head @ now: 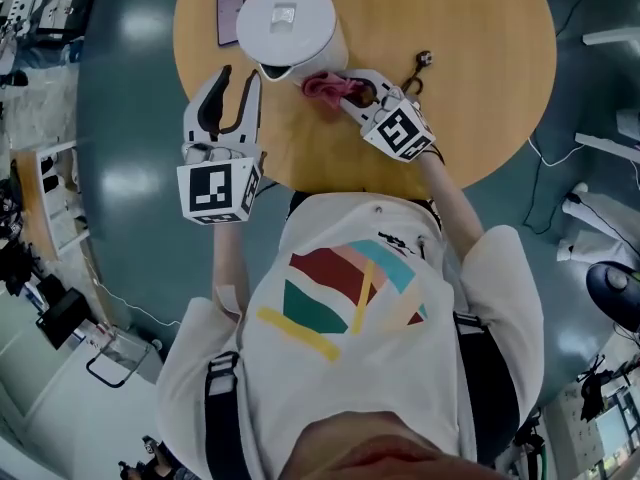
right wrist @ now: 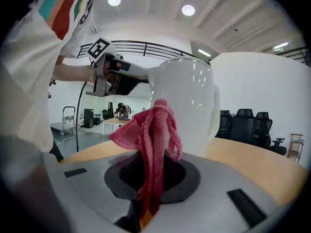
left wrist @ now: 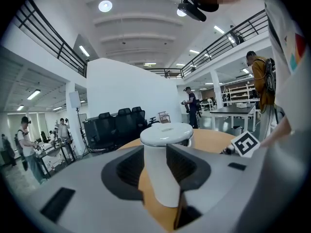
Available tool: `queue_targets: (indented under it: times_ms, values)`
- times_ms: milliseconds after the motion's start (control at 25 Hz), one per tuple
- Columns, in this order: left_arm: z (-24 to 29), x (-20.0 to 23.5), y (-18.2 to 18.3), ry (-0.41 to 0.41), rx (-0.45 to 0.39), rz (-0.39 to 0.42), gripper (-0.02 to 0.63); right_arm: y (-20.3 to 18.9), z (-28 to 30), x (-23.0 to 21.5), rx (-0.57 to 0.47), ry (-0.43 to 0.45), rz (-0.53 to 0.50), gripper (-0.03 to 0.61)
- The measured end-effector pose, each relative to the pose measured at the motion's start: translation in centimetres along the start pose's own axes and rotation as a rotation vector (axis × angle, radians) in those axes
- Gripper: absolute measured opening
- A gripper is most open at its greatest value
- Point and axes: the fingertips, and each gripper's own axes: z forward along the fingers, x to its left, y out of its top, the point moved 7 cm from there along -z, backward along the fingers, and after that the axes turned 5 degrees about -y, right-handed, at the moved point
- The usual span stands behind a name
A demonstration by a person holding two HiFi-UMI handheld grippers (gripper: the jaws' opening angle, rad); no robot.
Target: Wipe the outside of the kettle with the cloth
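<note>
1 white kettle (head: 290,18) stands with its lid on, on the round wooden tabletop (head: 480,68); what is inside it cannot be seen. 1 pink cloth (head: 328,90) is clamped in the right tool (head: 350,93) and bunched against the kettle's lower side. The left tool (head: 237,78), its jaws apart and holding nothing, sits just beside the kettle. 1 dark phone (head: 230,14) lies flat beside the kettle.

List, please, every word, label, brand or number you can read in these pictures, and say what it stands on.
No text can be read here.
left cube, right cube: black-and-white square patterns, no words.
shirt: small dark print on the chest, too small to read.
kettle, phone: no legible marking.
</note>
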Motion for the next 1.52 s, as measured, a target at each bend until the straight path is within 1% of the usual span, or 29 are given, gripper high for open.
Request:
queue_targets:
  times_ms: [80, 200, 280, 400, 520, 600, 720, 880, 1000, 1120, 1200, 1240, 1280, 1400, 1440, 1520]
  values:
    - [0.7, 0.6, 0.2, 0.014, 0.006, 0.003, 0.184, -0.3, -0.4, -1.6, -0.005, -0.011, 0.042, 0.038]
    - [1.3, 2.0, 0.0, 0.036, 0.016, 0.016, 0.184, -1.2, -0.7, -4.1, -0.02, -0.041, 0.138, 0.04]
    - [0.9, 2.5, 0.3, 0.048, 0.014, 0.022, 0.184, -1.3, -1.2, -5.4, -0.021, -0.067, 0.159, 0.038]
    - [1.3, 2.8, 1.3, 0.056, 0.001, -0.001, 0.184, -1.1, -1.6, -7.8, -0.016, -0.076, 0.129, 0.038]
    - [2.7, 3.7, 1.8, 0.05, 0.01, -0.017, 0.184, -0.7, -0.6, -10.4, -0.015, -0.079, 0.099, 0.038]
    - [3.1, 4.2, 2.2, 0.045, -0.001, -0.033, 0.184, -0.2, 0.3, -12.0, -0.016, -0.086, 0.074, 0.038]
    - [3.1, 4.2, 2.1, 0.05, -0.005, -0.066, 0.184, 0.2, 1.2, -13.6, -0.028, -0.067, 0.038, 0.038]
    - [4.1, 4.8, 1.1, 0.038, 0.028, -0.042, 0.184, 0.1, 3.7, -15.4, -0.038, -0.011, 0.007, 0.038]
    - [4.9, 5.5, 1.4, 0.019, 0.001, 0.016, 0.184, 0.9, 5.3, -16.7, -0.036, 0.026, -0.035, 0.038]
    - [5.6, 6.0, 2.1, -0.026, -0.049, 0.078, 0.184, 1.6, 5.9, -17.3, -0.025, 0.048, -0.075, 0.038]
    - [5.7, 6.2, 2.1, -0.076, -0.076, 0.1, 0.184, 1.6, 5.8, -17.2, -0.019, 0.049, -0.076, 0.038]
    - [5.8, 6.3, 1.9, -0.103, -0.078, 0.11, 0.184, 1.4, 5.7, -17.1, -0.016, 0.041, -0.07, 0.038]
    - [5.9, 6.6, 1.6, -0.131, -0.067, 0.124, 0.184, 1.2, 5.6, -17.1, -0.013, 0.027, -0.06, 0.038]
    - [5.9, 7.1, 0.1, -0.222, 0.003, 0.168, 0.186, 1.0, 4.6, -16.8, -0.006, -0.018, -0.025, 0.038]
    - [5.9, 7.1, -0.4, -0.252, 0.018, 0.167, 0.201, 1.0, 4.0, -16.7, 0.0, -0.03, -0.019, 0.038]
    - [5.9, 7.5, -1.3, -0.294, 0.012, 0.125, 0.213, 0.9, 2.8, -16.3, 0.015, -0.046, -0.01, 0.038]
